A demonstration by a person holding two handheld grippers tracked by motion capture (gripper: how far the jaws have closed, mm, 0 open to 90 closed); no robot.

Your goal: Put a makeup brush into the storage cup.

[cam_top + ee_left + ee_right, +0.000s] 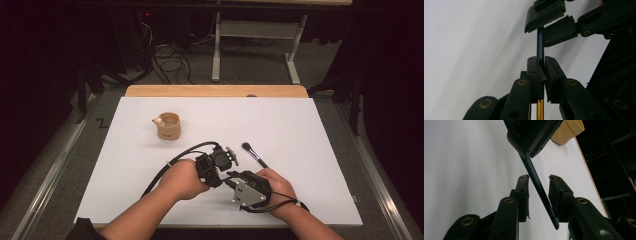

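Left claw [541, 66] is clenched on the brush handle [540, 45], whose long axis runs straight ahead. Right claw [538, 185] is released, with the handle slanting between its pads. High view shows the bristle end [246, 146] beyond the claws.

A tan wooden cup [169, 126] stands on the white table [300, 130], toward its far left corner. Beyond the table's far edge, black cables [170, 62] lie on the grey floor [255, 65] beside a white frame [216, 50].

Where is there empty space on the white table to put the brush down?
The white board is bare along its right side, its far right corner, and left of the wooden cup. It is crowded near the front edge, where both grippers meet around the brush.
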